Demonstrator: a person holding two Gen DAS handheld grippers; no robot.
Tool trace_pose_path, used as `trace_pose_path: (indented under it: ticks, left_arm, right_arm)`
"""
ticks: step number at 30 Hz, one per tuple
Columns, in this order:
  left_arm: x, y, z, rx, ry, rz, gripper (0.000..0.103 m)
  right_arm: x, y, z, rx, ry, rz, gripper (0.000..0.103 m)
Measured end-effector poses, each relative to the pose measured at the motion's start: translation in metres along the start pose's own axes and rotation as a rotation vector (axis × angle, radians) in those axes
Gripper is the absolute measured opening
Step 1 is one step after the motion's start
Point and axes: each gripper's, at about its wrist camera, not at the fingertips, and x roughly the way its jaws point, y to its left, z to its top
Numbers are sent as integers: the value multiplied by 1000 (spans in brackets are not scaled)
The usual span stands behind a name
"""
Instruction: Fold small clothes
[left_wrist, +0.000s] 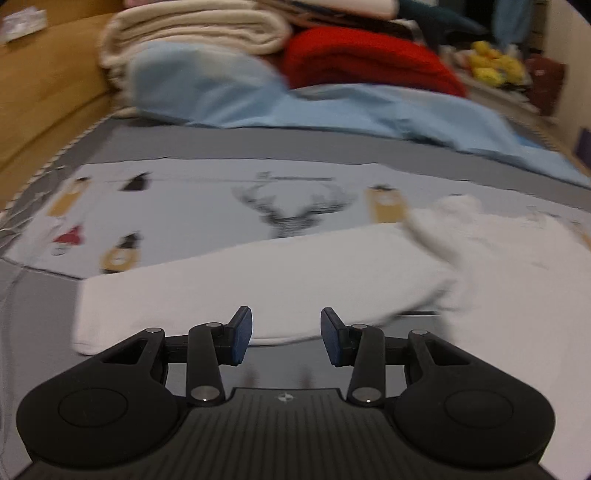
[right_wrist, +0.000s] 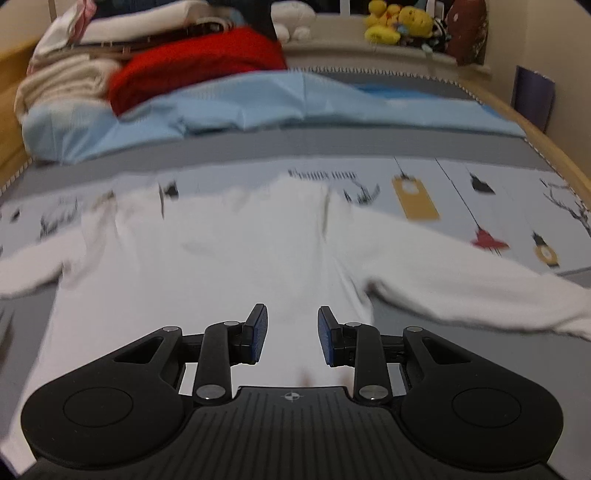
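A small white long-sleeved garment (right_wrist: 221, 258) lies flat on a printed sheet (right_wrist: 461, 206), sleeves spread to both sides. In the left wrist view its left sleeve (left_wrist: 236, 291) runs across the picture toward the body (left_wrist: 498, 266). My left gripper (left_wrist: 287, 334) hovers above the near edge of that sleeve, jaws open and empty. My right gripper (right_wrist: 292, 334) hangs over the lower body of the garment, jaws open with nothing between the blue pads (right_wrist: 258, 336). Both views are motion-blurred.
Behind the garment lies a rumpled light-blue cloth (right_wrist: 258, 107), then a pile of a red blanket (right_wrist: 199, 62) and cream folded blankets (left_wrist: 192, 33). Yellow plush toys (right_wrist: 399, 22) sit on the far ledge. A wooden bed rim (left_wrist: 40, 99) runs along the left.
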Motion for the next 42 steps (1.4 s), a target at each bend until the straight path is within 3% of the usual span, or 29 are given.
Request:
trace_pose_path:
  ticks: [5, 14, 18, 25, 28, 34, 37, 40, 41, 42]
  left_arm:
    - [20, 41, -1, -70, 47, 75, 46]
    - [58, 100, -8, -161, 76, 123, 46]
    - [68, 143, -17, -288, 75, 108, 52]
    - [79, 209, -41, -537, 117, 73, 52]
    - [78, 215, -42, -563, 108, 67, 52]
    - [67, 213, -32, -580, 87, 160, 52]
    - [72, 217, -37, -622, 133, 236, 52]
    - [78, 214, -41, -612, 151, 250, 52]
    - [79, 210, -39, -587, 145, 259, 44]
    - [80, 206, -37, -573, 138, 251, 25]
  right_arm:
    - [14, 20, 29, 31, -32, 43, 31]
    - [40, 56, 63, 30, -65, 78, 31]
    - [54, 68, 72, 29, -65, 67, 31]
    - [71, 80, 77, 5, -49, 73, 31]
    - [78, 84, 76, -8, -40, 66, 31]
    - [87, 89, 72, -16, -18, 65, 31]
    - [87, 91, 71, -24, -16, 65, 31]
    - [86, 92, 70, -28, -16, 67, 31]
    - [86, 92, 69, -31, -15, 66, 31]
    - [85, 93, 69, -32, -15, 63, 31]
